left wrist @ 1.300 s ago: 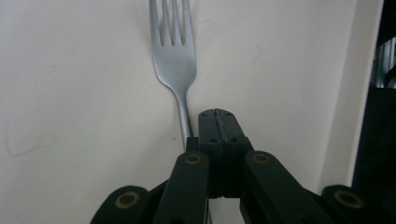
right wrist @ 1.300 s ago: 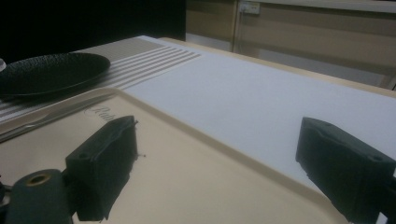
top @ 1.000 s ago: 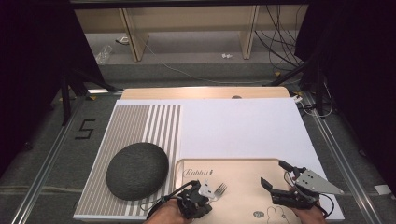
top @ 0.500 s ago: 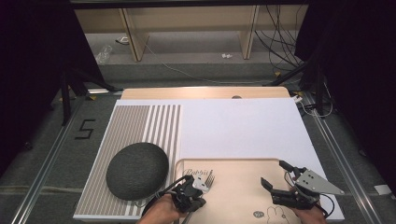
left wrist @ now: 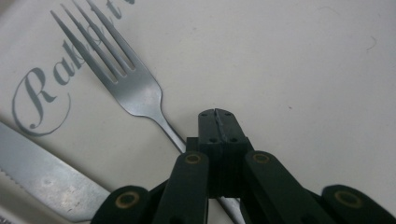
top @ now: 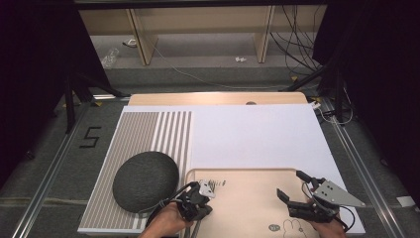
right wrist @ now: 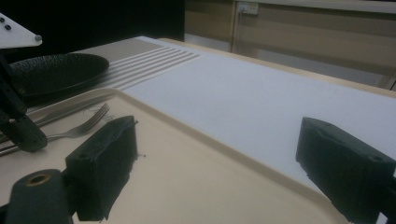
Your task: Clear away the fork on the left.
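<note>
left claw [left wrist: 218, 113] – pinching fork [left wrist: 122, 79] handle | right claw [right wrist: 219, 154] – spread above tray [top: 247, 206]

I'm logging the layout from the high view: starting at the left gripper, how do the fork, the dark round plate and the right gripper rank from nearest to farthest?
1. Fork: clamped in the left gripper, on the tray's left side.
2. Dark round plate: just left of it, off the tray, on the striped mat.
3. Right gripper: across the tray, at its right side, jaws open.
</note>
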The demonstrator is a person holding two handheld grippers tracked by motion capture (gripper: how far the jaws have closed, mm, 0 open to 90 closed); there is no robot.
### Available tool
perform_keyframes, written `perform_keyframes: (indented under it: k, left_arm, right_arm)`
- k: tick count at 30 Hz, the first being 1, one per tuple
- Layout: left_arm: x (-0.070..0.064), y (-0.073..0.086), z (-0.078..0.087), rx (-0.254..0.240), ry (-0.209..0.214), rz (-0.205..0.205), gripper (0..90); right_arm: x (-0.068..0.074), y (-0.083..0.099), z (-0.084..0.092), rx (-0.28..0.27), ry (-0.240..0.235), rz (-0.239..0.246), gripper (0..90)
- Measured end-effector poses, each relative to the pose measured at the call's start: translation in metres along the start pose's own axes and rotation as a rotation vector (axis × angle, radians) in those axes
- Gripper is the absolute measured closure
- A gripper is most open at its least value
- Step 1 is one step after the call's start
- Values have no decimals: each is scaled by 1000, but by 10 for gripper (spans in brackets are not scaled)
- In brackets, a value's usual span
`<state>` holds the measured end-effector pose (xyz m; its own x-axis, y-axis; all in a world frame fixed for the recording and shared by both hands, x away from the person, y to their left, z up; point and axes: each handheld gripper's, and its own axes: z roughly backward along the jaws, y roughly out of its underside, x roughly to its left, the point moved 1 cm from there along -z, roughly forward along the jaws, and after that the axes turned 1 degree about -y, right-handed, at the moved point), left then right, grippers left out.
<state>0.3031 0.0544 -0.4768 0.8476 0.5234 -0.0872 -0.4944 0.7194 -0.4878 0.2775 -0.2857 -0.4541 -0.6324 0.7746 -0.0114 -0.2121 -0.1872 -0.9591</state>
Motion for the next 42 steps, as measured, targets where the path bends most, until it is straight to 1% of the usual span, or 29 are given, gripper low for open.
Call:
perform_keyframes:
  k: [8,11,15,21,30,33,35,38,40,42]
  left_arm:
    - [6,2,2,8,-22,14,893]
    - [7,2,3,12,-22,20,893]
    - [9,3,4,17,-30,18,893]
    - [11,4,5,20,-27,19,893]
    - [14,6,6,27,-44,26,893]
    - [17,7,7,26,-30,35,890]
    - [18,7,7,26,-36,37,889]
    - [17,7,8,24,-26,20,850]
    - [16,7,9,8,-17,3,811]
    - [16,6,11,-9,-7,-4,694]
  right_arm:
    - [0,0,0,2,-1,5,134]
    - [0,0,0,1,-1,5,134]
    - [0,0,0,1,-2,7,134]
    - [0,0,0,1,-2,6,134]
    - [1,0,0,1,-4,5,134]
    - [1,0,0,1,-4,2,134]
    - [1,0,0,0,-5,-1,135]
    - [0,0,0,-1,-5,-3,135]
    - [0,0,0,0,-5,1,135]
    - [1,0,0,1,-4,3,135]
